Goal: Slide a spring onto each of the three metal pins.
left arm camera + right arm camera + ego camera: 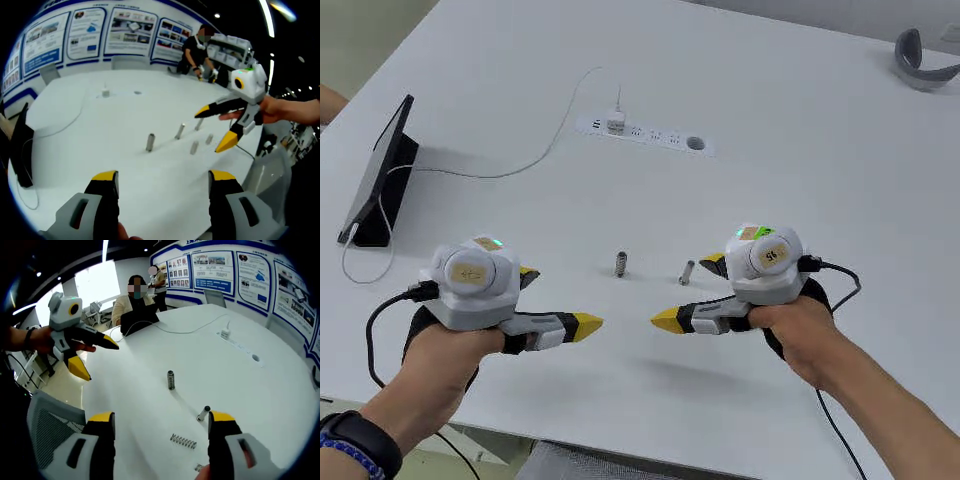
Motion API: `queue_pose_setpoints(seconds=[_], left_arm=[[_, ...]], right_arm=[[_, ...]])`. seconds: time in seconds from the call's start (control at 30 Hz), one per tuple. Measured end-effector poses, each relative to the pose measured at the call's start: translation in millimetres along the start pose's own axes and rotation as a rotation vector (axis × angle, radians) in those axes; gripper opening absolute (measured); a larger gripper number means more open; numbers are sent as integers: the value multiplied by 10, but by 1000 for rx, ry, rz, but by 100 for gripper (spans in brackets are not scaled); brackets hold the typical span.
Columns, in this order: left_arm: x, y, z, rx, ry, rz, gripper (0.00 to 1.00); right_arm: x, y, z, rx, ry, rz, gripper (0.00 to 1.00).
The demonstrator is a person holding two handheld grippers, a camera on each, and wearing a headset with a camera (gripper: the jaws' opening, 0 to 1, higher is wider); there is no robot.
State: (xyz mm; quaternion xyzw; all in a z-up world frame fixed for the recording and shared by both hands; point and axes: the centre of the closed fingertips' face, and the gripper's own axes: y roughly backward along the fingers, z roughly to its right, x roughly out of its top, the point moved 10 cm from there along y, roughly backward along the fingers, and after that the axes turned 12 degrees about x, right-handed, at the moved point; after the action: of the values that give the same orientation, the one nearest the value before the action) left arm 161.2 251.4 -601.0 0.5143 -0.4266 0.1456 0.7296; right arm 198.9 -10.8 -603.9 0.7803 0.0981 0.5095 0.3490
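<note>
Right gripper view: sprung pin [171,380] done, bare pin [203,413] waiting, loose spring [183,441] on bench [270,390]. Left gripper [162,176], right gripper [161,418]: jaws released, empty. Next, probably: grasp loose spring.

I see a plain white tabletop [770,120], my white-and-grey left gripper [558,298] with yellow-tipped black jaws and a green light, my right gripper [688,291] coloured the same, silver metal pin [203,413], grey coiled wire spring [183,441], white power strip [640,132], black tablet [380,170], blue-and-white wall posters [85,30]
</note>
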Motion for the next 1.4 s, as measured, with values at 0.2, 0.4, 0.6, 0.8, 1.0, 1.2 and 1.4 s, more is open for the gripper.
queue_pose_setpoints(seconds=[0.2, 0.4, 0.6, 0.8, 1.0, 1.2, 1.4], left_arm=[[11, -19, 39, 0, 6, 0, 75], [31, -39, 119, -10, -3, -7, 75], [60, -79, 154, -11, -3, -8, 76], [68, -97, 201, -15, -6, -14, 76], [71, -124, 260, -24, -15, -23, 76], [114, -162, 311, -34, -23, -21, 77], [139, -212, 352, -45, -40, -25, 77]], right_arm=[[-102, 162, 5, -34, -41, 54, 79], [-252, 288, 12, -64, -78, 70, 80], [-409, 383, 17, -78, -107, 71, 82], [-546, 495, 1, -92, -143, 91, 83], [-630, 588, -7, -100, -166, 112, 84], [-661, 637, 8, -108, -183, 134, 86], [-703, 674, -3, -116, -192, 137, 87]])
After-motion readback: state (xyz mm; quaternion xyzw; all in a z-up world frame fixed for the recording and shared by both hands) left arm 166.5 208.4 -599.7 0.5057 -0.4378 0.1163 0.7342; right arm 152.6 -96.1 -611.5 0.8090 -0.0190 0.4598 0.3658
